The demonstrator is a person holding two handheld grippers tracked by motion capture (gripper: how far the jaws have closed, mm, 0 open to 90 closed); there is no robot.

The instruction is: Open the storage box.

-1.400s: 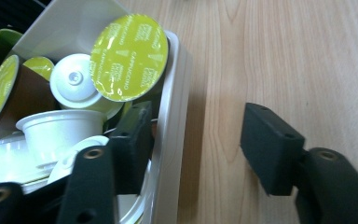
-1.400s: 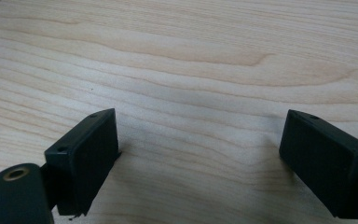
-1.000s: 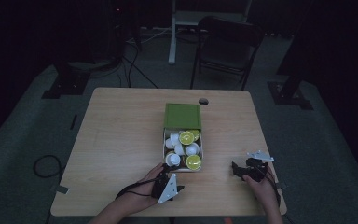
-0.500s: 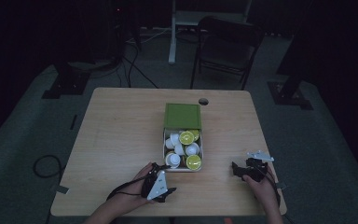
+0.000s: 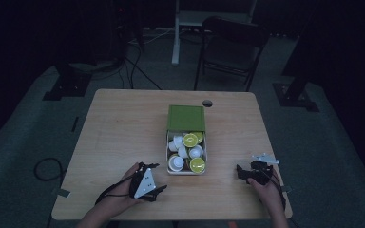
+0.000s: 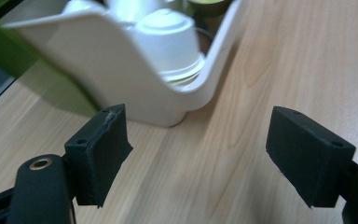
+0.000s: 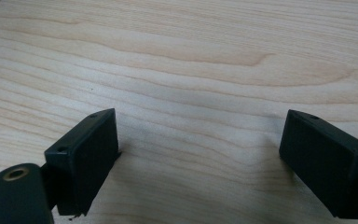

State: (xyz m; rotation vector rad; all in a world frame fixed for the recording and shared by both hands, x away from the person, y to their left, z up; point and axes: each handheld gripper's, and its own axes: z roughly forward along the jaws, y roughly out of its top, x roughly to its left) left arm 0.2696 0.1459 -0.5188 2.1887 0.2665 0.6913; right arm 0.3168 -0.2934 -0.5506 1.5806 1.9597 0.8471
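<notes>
A light wooden table (image 5: 123,137) carries a white tray (image 5: 170,170) near its centre. A green lid or box section (image 5: 186,118) lies against the tray's far end. The tray holds small capsule-like cups: white cups (image 5: 176,163) mostly on its left side, and yellow-green cups (image 5: 197,165) on its right side and far end.

The left gripper (image 5: 156,190) rests on the table at the near edge, left of the tray's near end, held in the person's left hand (image 5: 119,197). In the left gripper view its jaws stand wide apart with nothing between them, only bare wood. The rounded near corner of the tray (image 6: 158,93) sits just beyond the left jaw, with a white cup (image 6: 170,42) visible above the wall.

The right gripper (image 5: 241,172) lies near the table's right near corner, well apart from the tray, held in the right hand (image 5: 266,190). In the right gripper view its jaws are spread wide over bare wood, holding nothing.
</notes>
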